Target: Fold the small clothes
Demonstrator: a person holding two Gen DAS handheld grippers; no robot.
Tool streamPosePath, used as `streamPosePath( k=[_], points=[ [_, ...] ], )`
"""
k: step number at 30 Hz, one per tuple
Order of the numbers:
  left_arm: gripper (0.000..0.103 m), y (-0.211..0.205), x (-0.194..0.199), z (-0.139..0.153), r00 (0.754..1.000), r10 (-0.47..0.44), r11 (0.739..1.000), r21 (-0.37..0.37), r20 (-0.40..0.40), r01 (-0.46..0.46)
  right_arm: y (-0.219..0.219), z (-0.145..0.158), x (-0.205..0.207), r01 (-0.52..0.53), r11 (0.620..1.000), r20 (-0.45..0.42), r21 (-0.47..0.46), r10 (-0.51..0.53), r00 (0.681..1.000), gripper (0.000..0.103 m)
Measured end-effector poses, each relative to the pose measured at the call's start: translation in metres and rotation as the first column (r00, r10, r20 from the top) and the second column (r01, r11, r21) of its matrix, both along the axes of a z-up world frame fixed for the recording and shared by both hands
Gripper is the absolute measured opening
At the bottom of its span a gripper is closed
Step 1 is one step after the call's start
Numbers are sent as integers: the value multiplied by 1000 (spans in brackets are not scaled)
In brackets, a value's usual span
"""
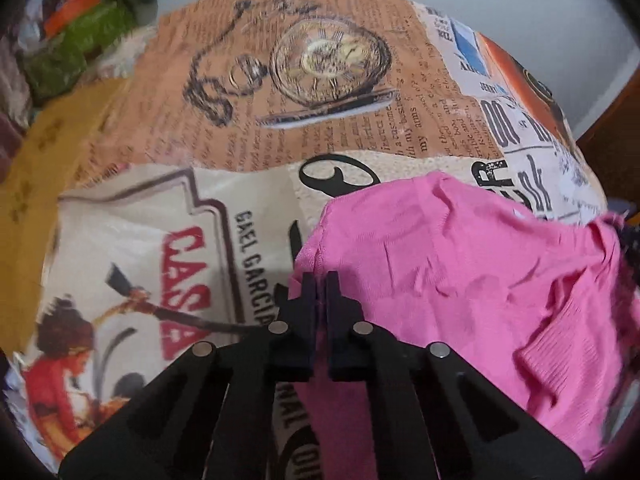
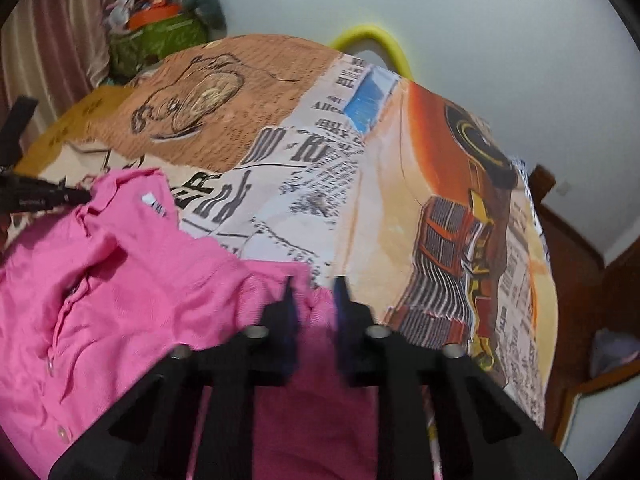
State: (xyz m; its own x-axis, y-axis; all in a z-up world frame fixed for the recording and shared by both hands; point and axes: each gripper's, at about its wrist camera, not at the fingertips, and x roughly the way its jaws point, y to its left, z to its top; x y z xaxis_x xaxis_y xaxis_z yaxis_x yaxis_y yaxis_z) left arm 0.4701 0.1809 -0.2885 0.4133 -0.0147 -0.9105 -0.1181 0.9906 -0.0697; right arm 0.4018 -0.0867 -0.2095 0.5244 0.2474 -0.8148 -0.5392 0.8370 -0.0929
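Note:
A small pink buttoned shirt lies crumpled on a table covered with a printed newspaper-collage cloth. My left gripper is shut on the shirt's left edge. In the right wrist view the pink shirt fills the lower left, with its collar and white label toward the far side. My right gripper has its fingers close together around a fold of the shirt's right edge. The left gripper's black fingers show at the far left, at the collar.
The collage cloth covers the whole table. A yellow chair back stands behind the far edge. A pile of green and orange items sits at the back left. A wooden frame is at the right.

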Motion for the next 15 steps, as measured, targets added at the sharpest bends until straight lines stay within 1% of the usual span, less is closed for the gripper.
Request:
streamPosePath(
  k=[2, 4, 5, 6, 9, 11, 12, 14, 15],
  points=[
    [2, 2, -6, 7, 1000, 6, 999, 35, 27, -7, 1, 6, 4, 3, 1000, 14, 1, -3, 1000, 9],
    [2, 7, -11, 14, 998, 25, 995, 93, 62, -31, 0, 14, 13, 27, 1000, 44, 10, -27, 999, 9],
    [2, 10, -13, 18, 996, 36, 990, 130, 87, -47, -2, 18, 19, 56, 998, 62, 18, -57, 996, 9],
    [2, 14, -15, 20, 994, 45, 988, 143, 99, -59, -5, 22, 24, 83, 996, 78, 30, -85, 993, 9],
    [2, 24, -16, 20, 993, 67, 989, 126, 94, -79, -16, 29, 39, 156, 985, 100, 72, -163, 981, 9],
    [2, 23, -17, 18, 996, 49, 989, 132, 78, -59, -15, 26, 42, 172, 984, 99, 53, -176, 979, 9],
    [3, 21, -17, 16, 997, 39, 989, 140, 67, -48, -14, 24, 42, 176, 984, 100, 35, -178, 979, 11],
    [7, 16, -18, 13, 999, 36, 987, 154, 40, -42, -13, 20, 39, 176, 984, 92, 5, -175, 980, 20],
    [15, 15, -17, 12, 999, 39, 988, 149, 29, -43, -13, 20, 37, 177, 984, 90, -4, -176, 980, 32]
  ],
)
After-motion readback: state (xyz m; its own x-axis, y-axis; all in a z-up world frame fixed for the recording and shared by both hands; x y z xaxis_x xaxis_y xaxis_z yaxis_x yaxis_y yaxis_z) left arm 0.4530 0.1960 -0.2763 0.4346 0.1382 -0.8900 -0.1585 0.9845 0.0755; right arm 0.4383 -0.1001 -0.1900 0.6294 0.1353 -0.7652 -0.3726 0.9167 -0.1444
